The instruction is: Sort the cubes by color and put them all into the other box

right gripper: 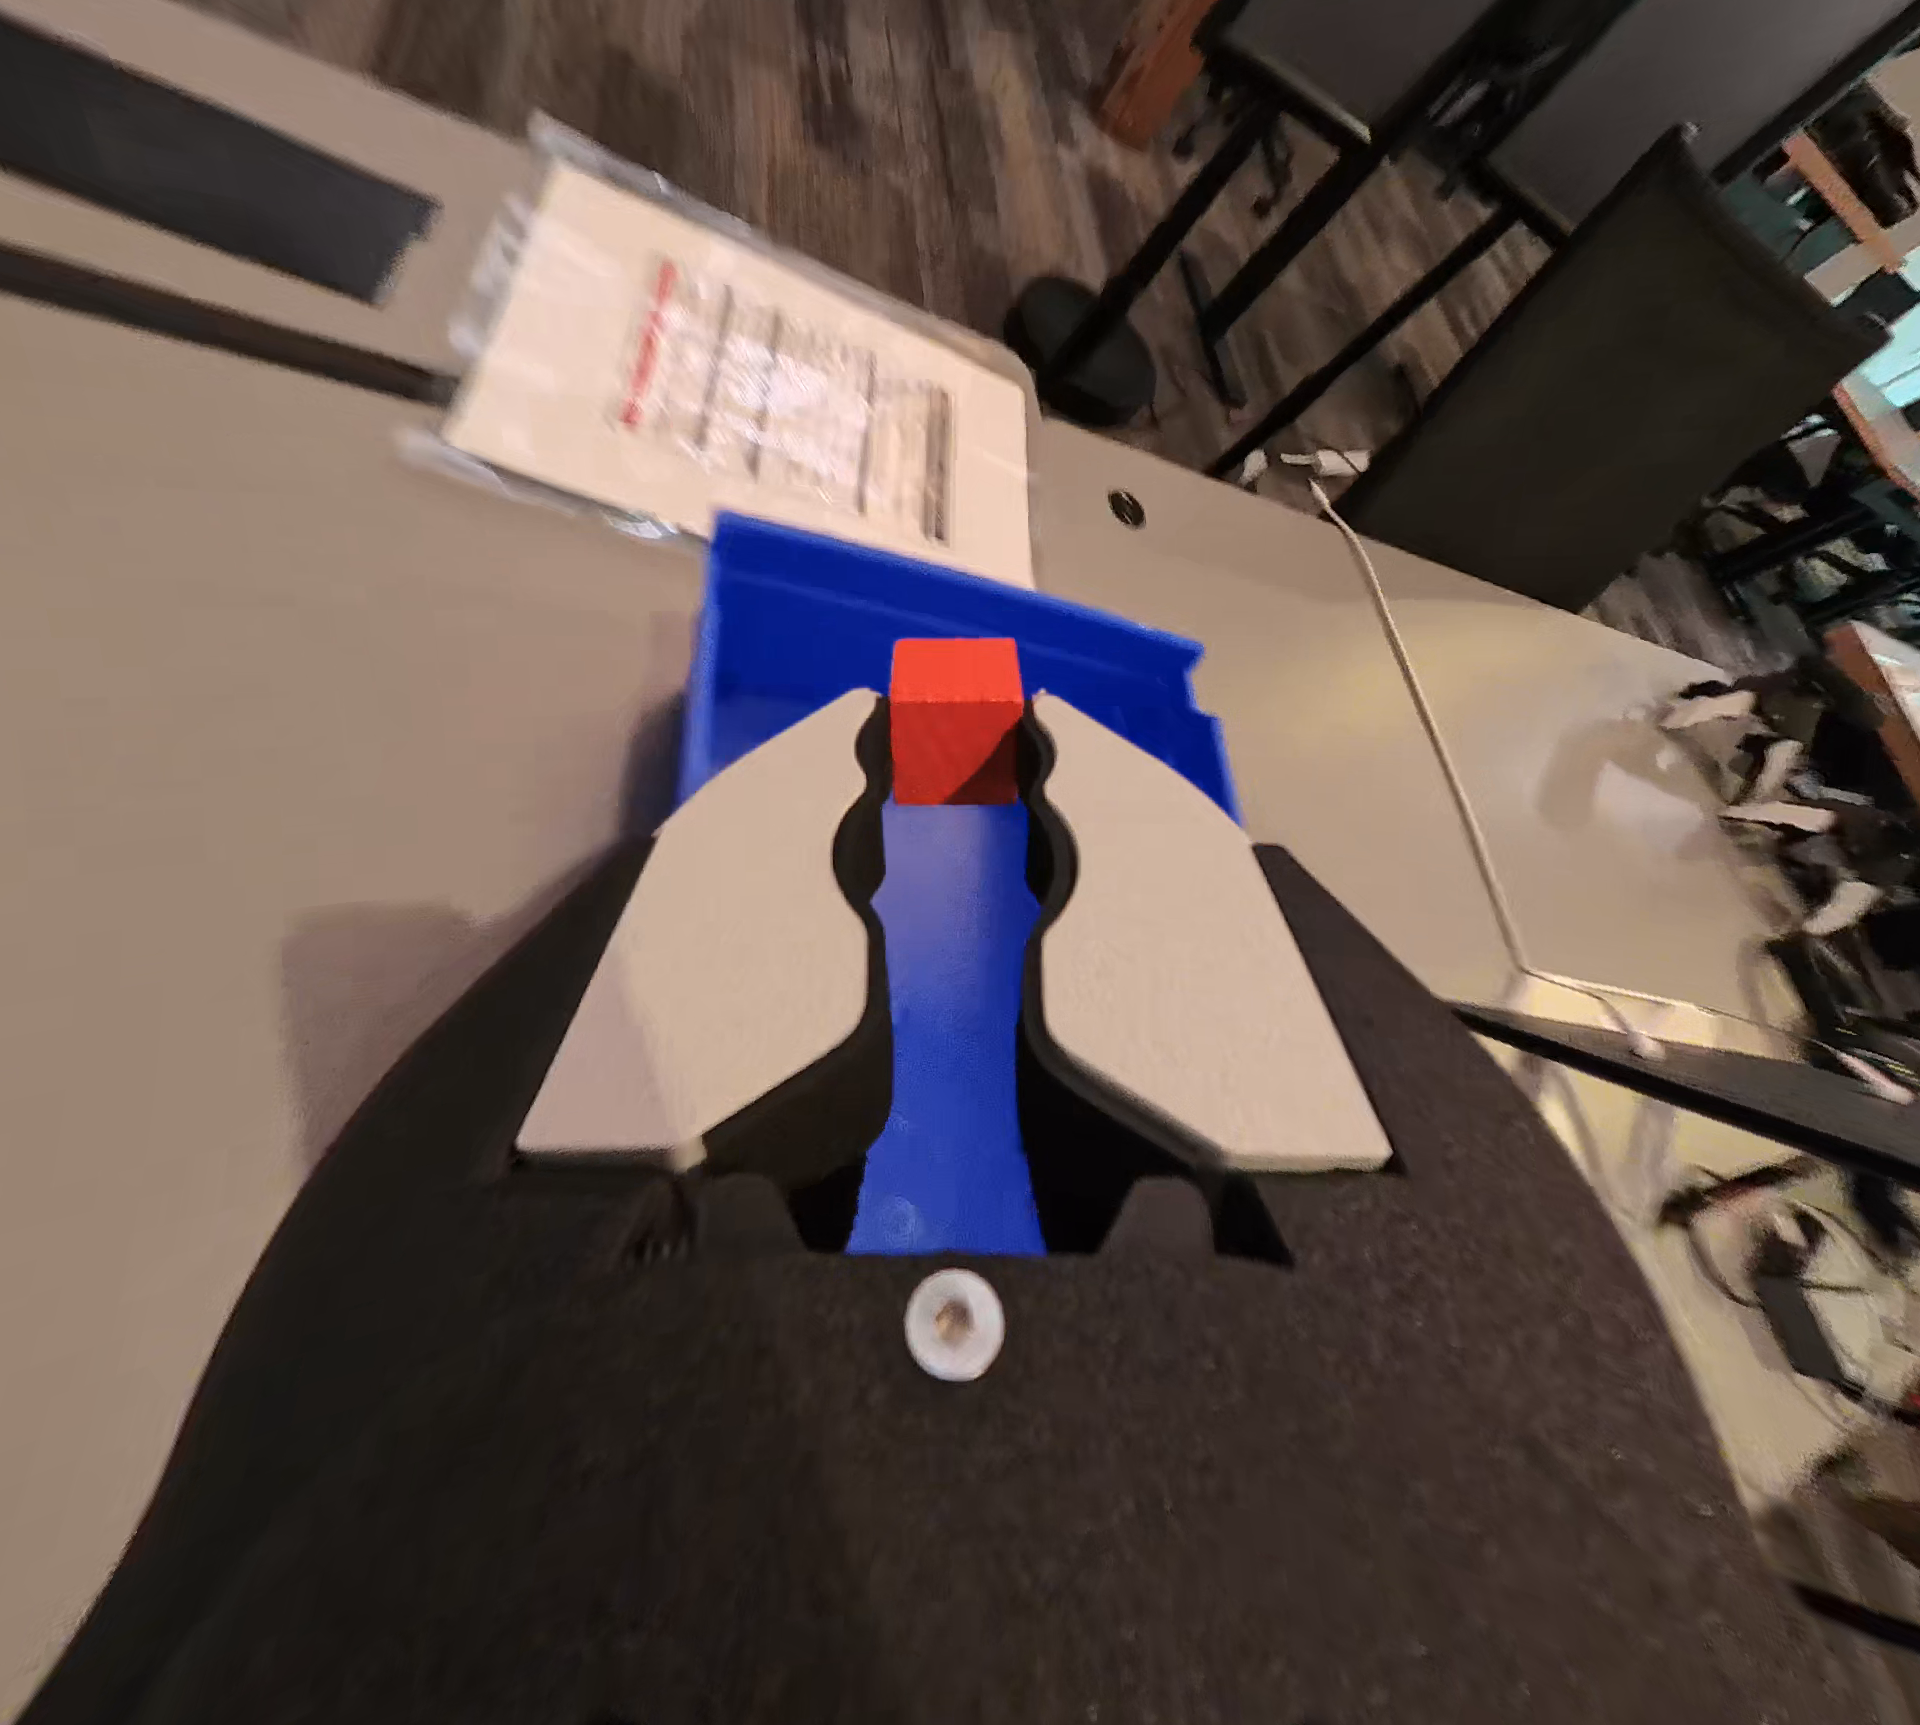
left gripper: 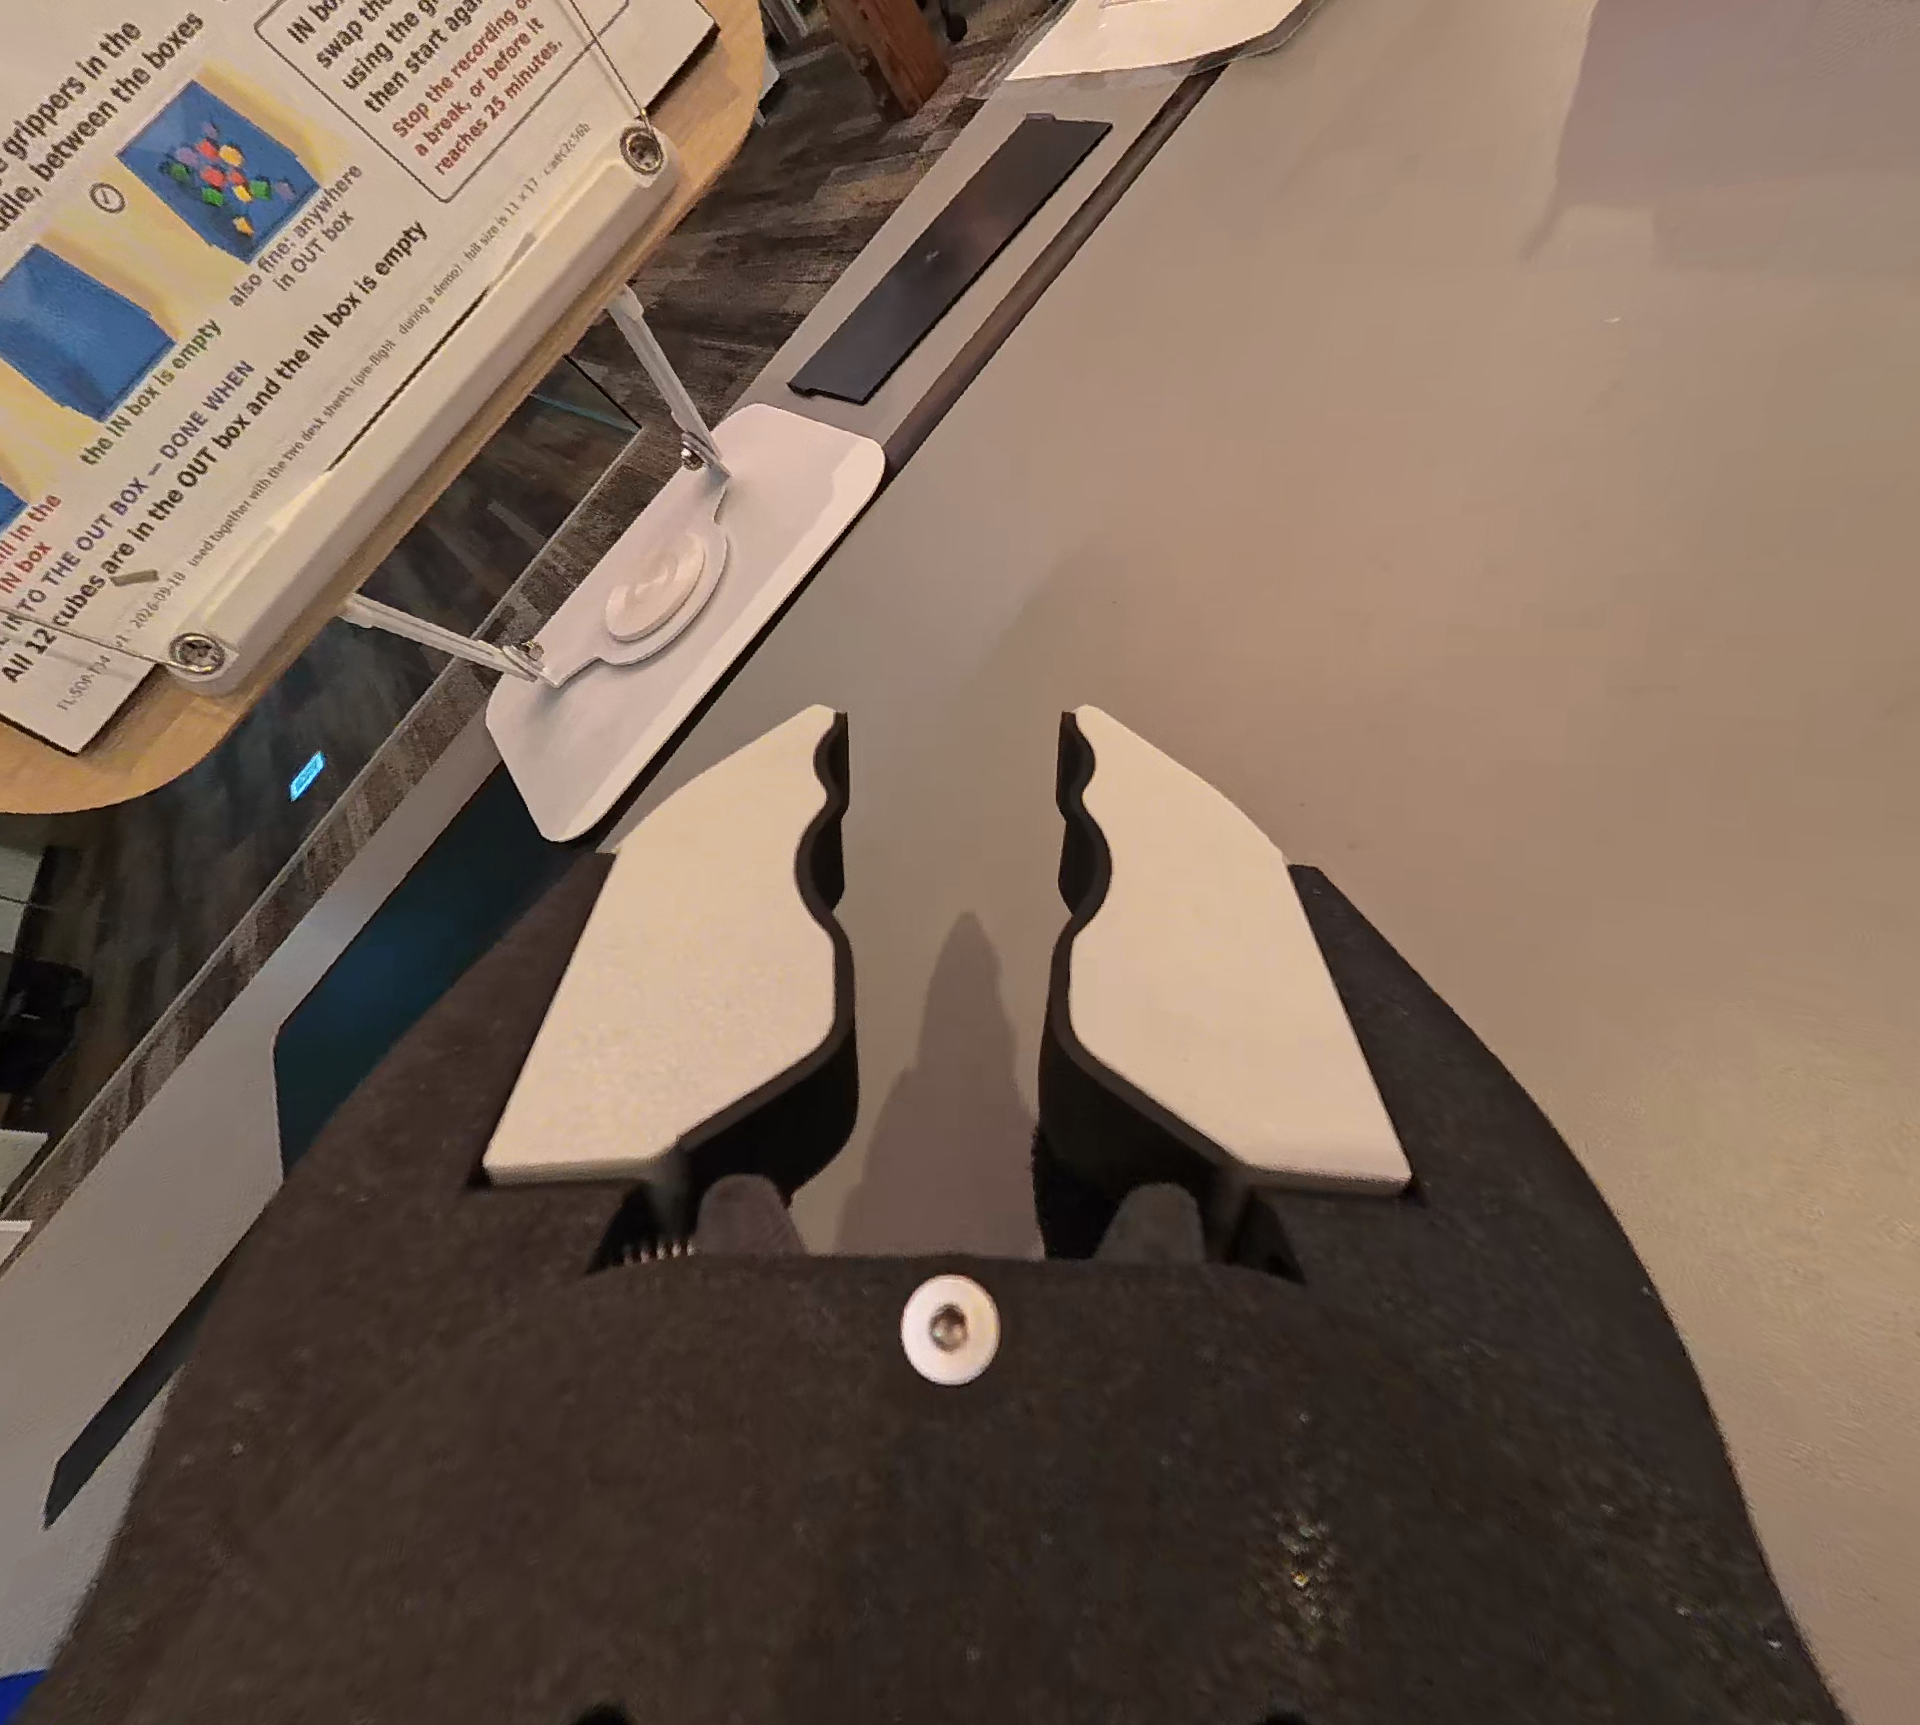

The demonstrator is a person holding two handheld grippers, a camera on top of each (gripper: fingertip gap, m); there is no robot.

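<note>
One red cube is held pinched at the right gripper tips above a blue box whose contents are hidden, delivery judged pending; the left gripper, parted, empty, is idle over the grey table.

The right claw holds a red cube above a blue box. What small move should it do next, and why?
Probably lower it a little, then open. The right claw is shut on the small red wooden cube, and the open blue plastic box lies directly beneath, apparently with bare floor there. The left claw is open, over the grey table.
</note>
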